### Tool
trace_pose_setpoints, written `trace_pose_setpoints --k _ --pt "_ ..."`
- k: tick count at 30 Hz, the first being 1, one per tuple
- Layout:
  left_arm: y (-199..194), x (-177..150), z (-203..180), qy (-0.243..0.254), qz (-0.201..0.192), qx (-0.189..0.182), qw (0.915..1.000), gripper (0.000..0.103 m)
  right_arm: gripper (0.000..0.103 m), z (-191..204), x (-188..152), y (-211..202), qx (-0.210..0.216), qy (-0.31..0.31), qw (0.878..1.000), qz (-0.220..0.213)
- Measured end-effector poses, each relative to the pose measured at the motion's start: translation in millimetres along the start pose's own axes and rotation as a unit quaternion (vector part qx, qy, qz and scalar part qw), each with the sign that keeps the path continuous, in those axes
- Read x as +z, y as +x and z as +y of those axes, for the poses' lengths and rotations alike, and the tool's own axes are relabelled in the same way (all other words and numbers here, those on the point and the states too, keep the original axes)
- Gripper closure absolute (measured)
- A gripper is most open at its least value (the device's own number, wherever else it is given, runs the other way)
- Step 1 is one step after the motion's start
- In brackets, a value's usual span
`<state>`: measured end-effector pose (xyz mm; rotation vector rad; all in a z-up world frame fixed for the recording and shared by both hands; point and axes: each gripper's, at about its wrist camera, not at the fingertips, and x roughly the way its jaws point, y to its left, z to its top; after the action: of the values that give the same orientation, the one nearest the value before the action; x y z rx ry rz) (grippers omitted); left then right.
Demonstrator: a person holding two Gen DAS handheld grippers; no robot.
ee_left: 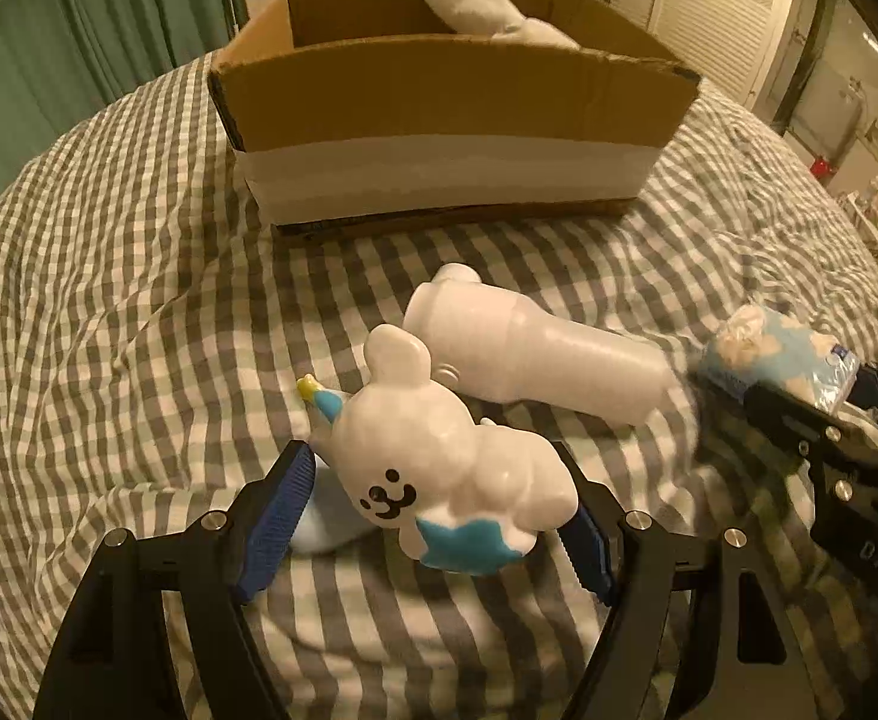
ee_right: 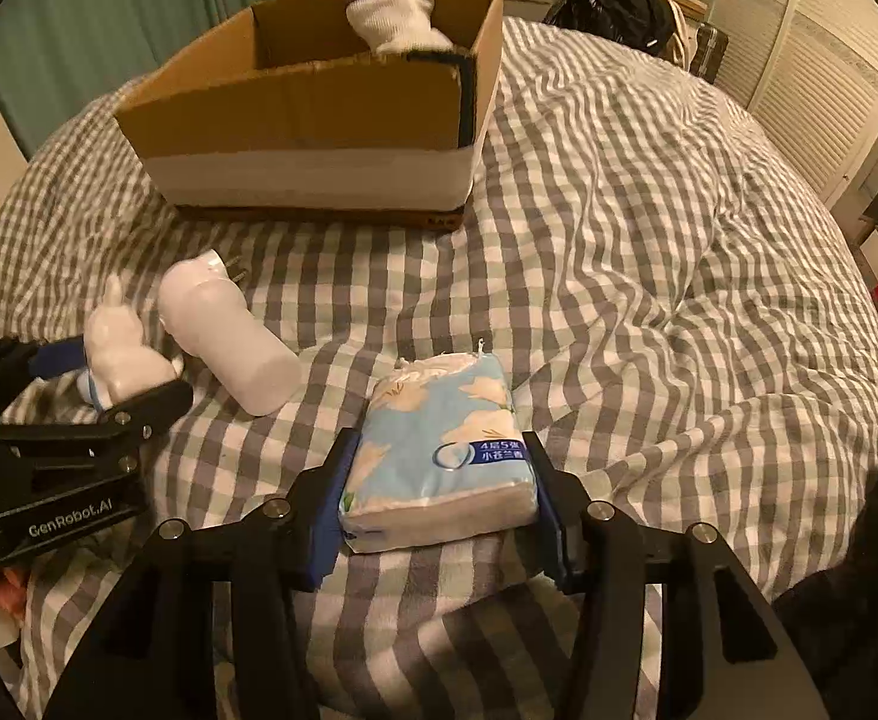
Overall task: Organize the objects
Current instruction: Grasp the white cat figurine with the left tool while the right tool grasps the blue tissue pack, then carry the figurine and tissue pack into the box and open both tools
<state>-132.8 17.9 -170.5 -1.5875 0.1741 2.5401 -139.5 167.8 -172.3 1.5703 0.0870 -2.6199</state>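
A white bear figurine (ee_left: 445, 468) with blue patches lies on the checked bed cover, between the blue pads of my left gripper (ee_left: 433, 522); the jaws stand around it with a gap at the left pad. It also shows in the right wrist view (ee_right: 121, 354). A white bottle (ee_left: 535, 354) lies on its side just behind it. My right gripper (ee_right: 439, 510) is shut on a light blue tissue pack (ee_right: 439, 456), which also shows in the left wrist view (ee_left: 781, 354). A cardboard box (ee_left: 439, 108) stands farther back with a white sock (ee_left: 487, 12) inside.
The checked cover (ee_right: 649, 240) is wrinkled to the right. A green curtain (ee_left: 79, 60) hangs at the back left. A black bag (ee_right: 613, 6) lies behind the bed. White louvred doors (ee_right: 829, 60) stand at the right.
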Motion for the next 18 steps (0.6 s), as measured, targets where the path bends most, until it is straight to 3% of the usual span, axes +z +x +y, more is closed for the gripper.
trace_pose_setpoints --k 9,18 --pt "-27.3 -12.6 -1.0 -0.005 -0.018 0.001 0.9998 0.025 0.052 0.6 -5.6 -37.2 0.001 0.002 0.999 -0.037" --pt "-79.0 -17.1 -10.2 -0.001 -0.06 -0.001 0.9982 0.025 0.052 10.7 -13.7 -85.5 0.008 -0.002 0.997 -0.082"
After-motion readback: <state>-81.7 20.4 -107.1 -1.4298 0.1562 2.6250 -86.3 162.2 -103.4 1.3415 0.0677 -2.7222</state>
